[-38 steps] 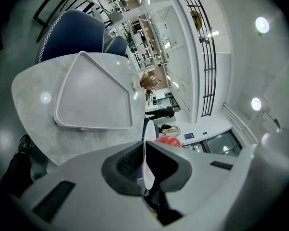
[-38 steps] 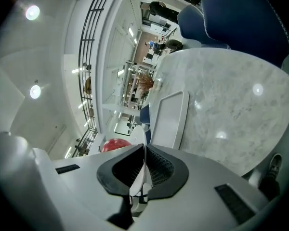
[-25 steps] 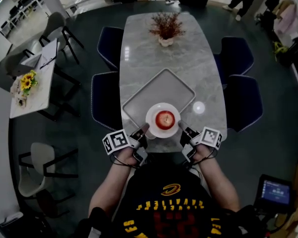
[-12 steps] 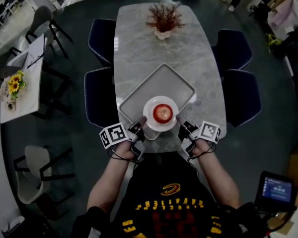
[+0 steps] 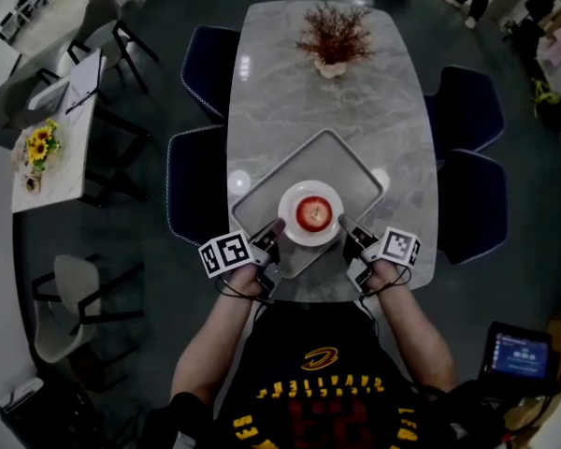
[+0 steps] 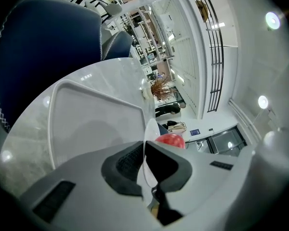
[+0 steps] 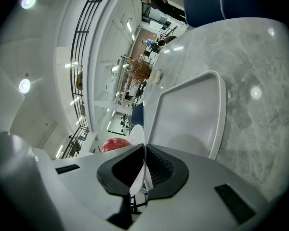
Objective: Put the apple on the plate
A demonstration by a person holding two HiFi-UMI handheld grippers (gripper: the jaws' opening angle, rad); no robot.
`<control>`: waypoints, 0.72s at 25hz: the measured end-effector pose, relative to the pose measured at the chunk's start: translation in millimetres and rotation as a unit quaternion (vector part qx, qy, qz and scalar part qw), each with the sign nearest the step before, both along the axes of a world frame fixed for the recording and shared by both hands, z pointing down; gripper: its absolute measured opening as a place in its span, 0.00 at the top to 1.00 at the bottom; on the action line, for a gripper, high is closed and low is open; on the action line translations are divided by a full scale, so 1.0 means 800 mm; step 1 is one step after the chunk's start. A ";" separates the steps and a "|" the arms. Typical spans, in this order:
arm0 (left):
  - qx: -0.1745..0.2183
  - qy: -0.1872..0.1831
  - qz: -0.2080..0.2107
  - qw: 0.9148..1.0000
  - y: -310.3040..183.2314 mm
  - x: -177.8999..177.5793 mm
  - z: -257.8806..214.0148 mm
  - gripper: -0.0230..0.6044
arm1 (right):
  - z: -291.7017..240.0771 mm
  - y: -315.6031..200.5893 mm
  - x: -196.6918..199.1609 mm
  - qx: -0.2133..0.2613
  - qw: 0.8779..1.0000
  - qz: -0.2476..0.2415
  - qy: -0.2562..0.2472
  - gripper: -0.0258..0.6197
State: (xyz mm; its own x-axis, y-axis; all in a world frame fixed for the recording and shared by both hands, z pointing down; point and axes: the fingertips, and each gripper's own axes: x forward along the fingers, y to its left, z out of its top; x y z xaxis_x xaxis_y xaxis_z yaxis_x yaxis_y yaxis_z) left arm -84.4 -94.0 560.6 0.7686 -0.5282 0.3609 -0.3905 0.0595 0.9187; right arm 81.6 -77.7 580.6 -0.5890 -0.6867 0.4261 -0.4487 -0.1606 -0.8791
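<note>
A red apple (image 5: 312,213) sits in the middle of a white plate (image 5: 290,202). The plate hangs over the near corner of a grey tray (image 5: 355,171) on the marble table (image 5: 290,92). My left gripper (image 5: 273,240) is shut on the plate's left rim, and my right gripper (image 5: 346,228) is shut on its right rim. In the left gripper view the rim (image 6: 149,129) runs edge-on between the pads (image 6: 130,160), with the apple (image 6: 170,140) beyond it. The right gripper view shows the rim (image 7: 138,134) pinched the same way, the apple (image 7: 116,144) to the left and the tray (image 7: 192,114) ahead.
A potted dried plant (image 5: 333,36) stands at the table's far end. Dark blue chairs flank the table at left (image 5: 198,181) and right (image 5: 472,204). A side table with sunflowers (image 5: 39,143) is far left. A small screen (image 5: 519,354) sits at lower right.
Both grippers have carried the plate with the apple away from my body and lower, from the table's near edge to over the tray's near corner. Their grip has not changed.
</note>
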 end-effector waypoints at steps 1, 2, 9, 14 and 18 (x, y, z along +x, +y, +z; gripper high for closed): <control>-0.001 -0.003 -0.002 1.000 -0.004 0.002 0.006 0.93 | 0.005 -0.006 0.001 -0.002 1.000 -0.003 -0.001 0.92; -0.003 -0.006 -0.003 1.000 -0.006 0.003 0.011 0.93 | 0.009 -0.011 0.000 -0.004 1.000 -0.005 -0.005 0.92; -0.019 -0.027 -0.009 0.999 -0.019 0.003 0.041 0.93 | 0.033 -0.034 -0.005 -0.018 0.999 -0.026 -0.003 0.92; -0.027 -0.055 -0.006 0.998 -0.042 0.008 0.068 0.93 | 0.051 -0.068 -0.007 0.006 0.998 -0.063 0.009 0.92; -0.037 -0.072 0.000 0.997 -0.042 0.007 0.080 0.93 | 0.061 -0.068 -0.009 -0.015 0.996 -0.077 0.036 0.92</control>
